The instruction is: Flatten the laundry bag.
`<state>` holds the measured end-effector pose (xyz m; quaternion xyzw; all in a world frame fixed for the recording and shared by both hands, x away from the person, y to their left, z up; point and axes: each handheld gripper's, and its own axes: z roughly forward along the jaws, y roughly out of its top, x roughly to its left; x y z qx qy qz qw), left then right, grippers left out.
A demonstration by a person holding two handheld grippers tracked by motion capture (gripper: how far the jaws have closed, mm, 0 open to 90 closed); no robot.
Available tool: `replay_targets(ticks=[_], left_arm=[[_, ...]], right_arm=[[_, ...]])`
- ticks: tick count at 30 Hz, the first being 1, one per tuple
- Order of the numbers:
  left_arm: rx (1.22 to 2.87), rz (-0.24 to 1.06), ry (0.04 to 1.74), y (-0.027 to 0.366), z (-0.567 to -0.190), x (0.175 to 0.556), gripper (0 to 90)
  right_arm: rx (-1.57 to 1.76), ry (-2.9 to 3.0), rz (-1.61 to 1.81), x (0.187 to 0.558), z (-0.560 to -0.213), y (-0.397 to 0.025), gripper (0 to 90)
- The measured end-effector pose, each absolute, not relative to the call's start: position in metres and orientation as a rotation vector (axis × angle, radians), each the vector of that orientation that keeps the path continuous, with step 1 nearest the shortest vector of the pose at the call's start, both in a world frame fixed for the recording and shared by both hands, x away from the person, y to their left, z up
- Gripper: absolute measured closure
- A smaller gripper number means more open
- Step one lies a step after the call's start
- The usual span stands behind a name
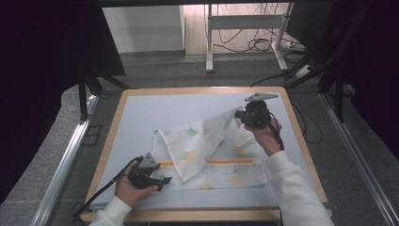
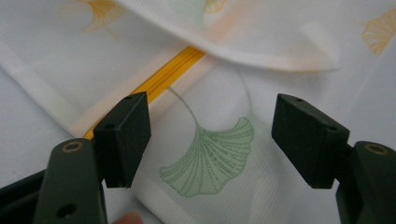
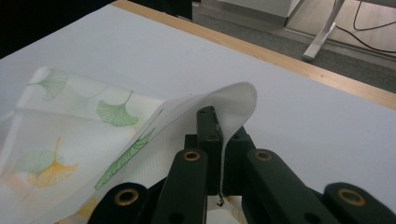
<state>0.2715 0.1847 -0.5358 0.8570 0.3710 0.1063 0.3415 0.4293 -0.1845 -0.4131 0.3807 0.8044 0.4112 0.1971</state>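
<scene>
At the near left of the table (image 1: 141, 96), the left gripper (image 1: 162, 181) is held low by the left hand (image 1: 128, 188) at the near left corner of the cloth (image 1: 207, 155). In the left gripper view, its jaws are seen spread wide apart above the cloth (image 2: 219, 70), with nothing between them; a green ginkgo leaf print (image 2: 212, 158) lies in the gap and an orange stripe (image 2: 163, 74) runs off beside the left jaw. The white cloth, printed with green and yellow leaves, is spread over the middle of the pale table surface, one part folded diagonally across the rest. Towards the far right, a corner of the cloth is raised off the table by the right gripper (image 1: 241, 114), held in the right hand (image 1: 263, 134). In the right gripper view, the jaws of the right gripper (image 3: 218, 133) are seen pressed together on that lifted corner (image 3: 233, 100), which curls over them
</scene>
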Motion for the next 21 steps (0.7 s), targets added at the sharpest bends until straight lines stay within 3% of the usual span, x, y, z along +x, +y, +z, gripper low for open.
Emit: replay_targets(ticks=[21], left_arm=[[2.277,0.286,0.953,0.181,-0.538,0.273,27.8]], right_arm=[[1.303,2.232,1.018,0.511,-0.464,-0.209,88.2]])
